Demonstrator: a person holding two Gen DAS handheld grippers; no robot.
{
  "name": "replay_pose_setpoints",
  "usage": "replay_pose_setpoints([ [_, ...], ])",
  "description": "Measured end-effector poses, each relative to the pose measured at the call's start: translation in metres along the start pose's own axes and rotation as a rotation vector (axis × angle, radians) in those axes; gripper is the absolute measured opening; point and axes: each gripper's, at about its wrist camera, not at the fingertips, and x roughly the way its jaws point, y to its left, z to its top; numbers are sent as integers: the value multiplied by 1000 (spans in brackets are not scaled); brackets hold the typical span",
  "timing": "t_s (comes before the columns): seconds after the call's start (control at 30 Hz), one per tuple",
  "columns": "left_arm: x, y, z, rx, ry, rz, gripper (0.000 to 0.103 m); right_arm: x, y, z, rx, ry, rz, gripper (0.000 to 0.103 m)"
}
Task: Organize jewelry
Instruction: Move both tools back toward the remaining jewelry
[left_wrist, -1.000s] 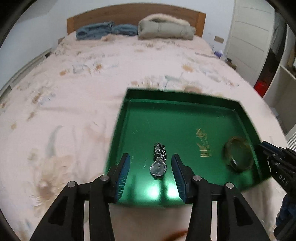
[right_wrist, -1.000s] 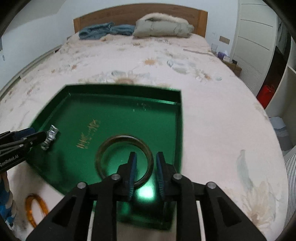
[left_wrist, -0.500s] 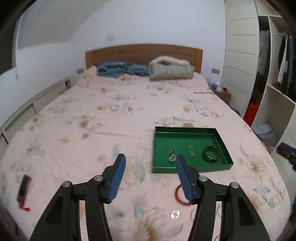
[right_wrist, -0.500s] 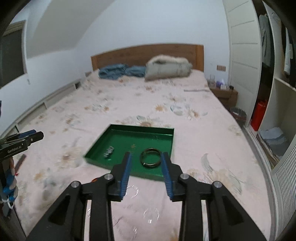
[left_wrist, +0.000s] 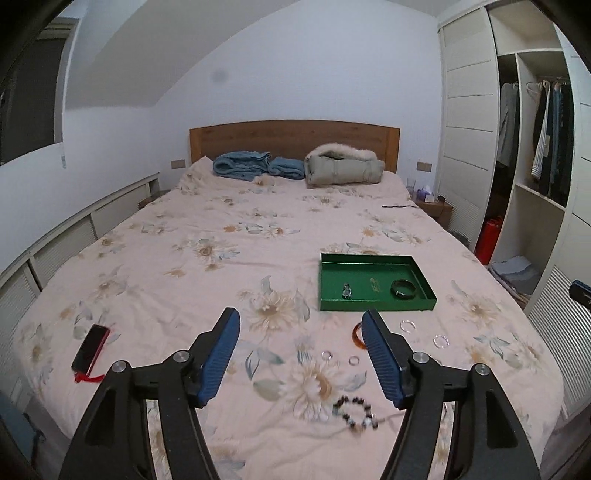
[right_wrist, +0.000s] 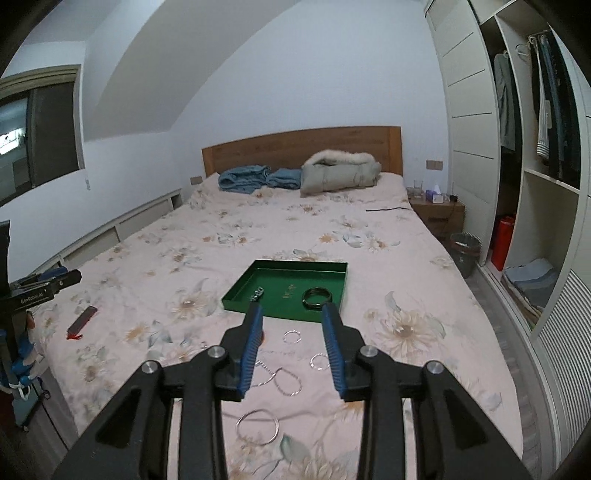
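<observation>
Hovering above the bed's foot, both grippers are empty: the left gripper (left_wrist: 301, 334) has just been opening wide, the right gripper (right_wrist: 291, 325) half-open. Loose rings (right_wrist: 319, 361) and a chain (right_wrist: 282, 380) lie directly below the right one, nearer than the tray (right_wrist: 236, 295) beyond.

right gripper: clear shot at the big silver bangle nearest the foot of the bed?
Probably yes. The right gripper stands open and empty, and the silver bangle lies flat on the bedspread just below its fingers, with only the thin chain nearby, apart from it. Nothing blocks the drop, though a flat bangle on soft fabric may be awkward to pinch.
</observation>
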Motion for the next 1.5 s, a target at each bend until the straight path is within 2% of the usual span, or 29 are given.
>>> replay_pose_setpoints([
  [0.27,-25,-2,-36,-6,2,-22,76,-47,14,-24,2,-33,16,32],
  [0.33,-25,-4,-47,-10,7,-30,81,-48,14,-32,7,-24,17,32],
  [0.5,-11,-14,-77,-25,40,-63,82,-39,8,-56,37,18,17,32],
  [0.83,55,-47,-137,-24,187,-104,85,24,-10,-111,124,161,64,32],
  [1.0,101,-64,-162,-19,297,-119,85,63,-8,-135,121,250,97,32],
  [1.3,172,-78,-176,-27,410,-109,85,138,-1,-168,105,403,142,32],
  [1.5,207,-84,-181,-30,463,-85,85,176,6,-181,69,470,155,32],
])
